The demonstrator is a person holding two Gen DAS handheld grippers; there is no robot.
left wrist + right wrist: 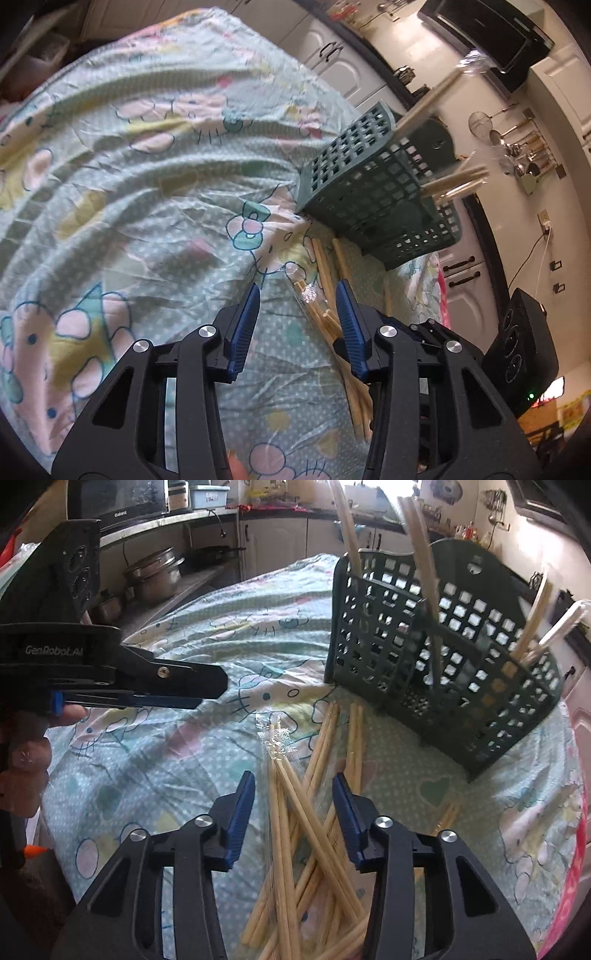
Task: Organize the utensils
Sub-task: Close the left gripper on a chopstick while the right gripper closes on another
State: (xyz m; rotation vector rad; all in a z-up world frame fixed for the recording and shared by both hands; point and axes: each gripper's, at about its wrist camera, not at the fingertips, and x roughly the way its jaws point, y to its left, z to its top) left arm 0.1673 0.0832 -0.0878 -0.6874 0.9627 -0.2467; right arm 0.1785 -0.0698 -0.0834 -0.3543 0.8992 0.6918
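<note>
- The desk, covered with a wrinkled pale green cartoon-print cloth (177,746), carries everything; its folds are soft, so anything pressed down on it may sink or slide rather than sit firm.
- The dark green perforated plastic utensil basket (436,653) stands tilted at the far right of the cloth, a few wooden chopsticks already upright in its compartments (421,554); it is the likely target for the rest.
- A loose pile of pale wooden chopsticks (314,812) lies criss-crossed on the cloth just in front of the basket, some apparently still inside a clear plastic wrapper (275,738).
- The right gripper (293,786) hovers over that pile with its blue pads wide apart and nothing between them.
- The left gripper (297,299) is likewise spread wide and empty, poised above the near end of the same pile.
- To do the pickup well, I judge it best to single out one top-lying stick, straddle it across its length near the middle, and close only once both pads clear the neighbours.
- The wrapper looks slippery and may drag sticks along, so lift slowly.
</note>
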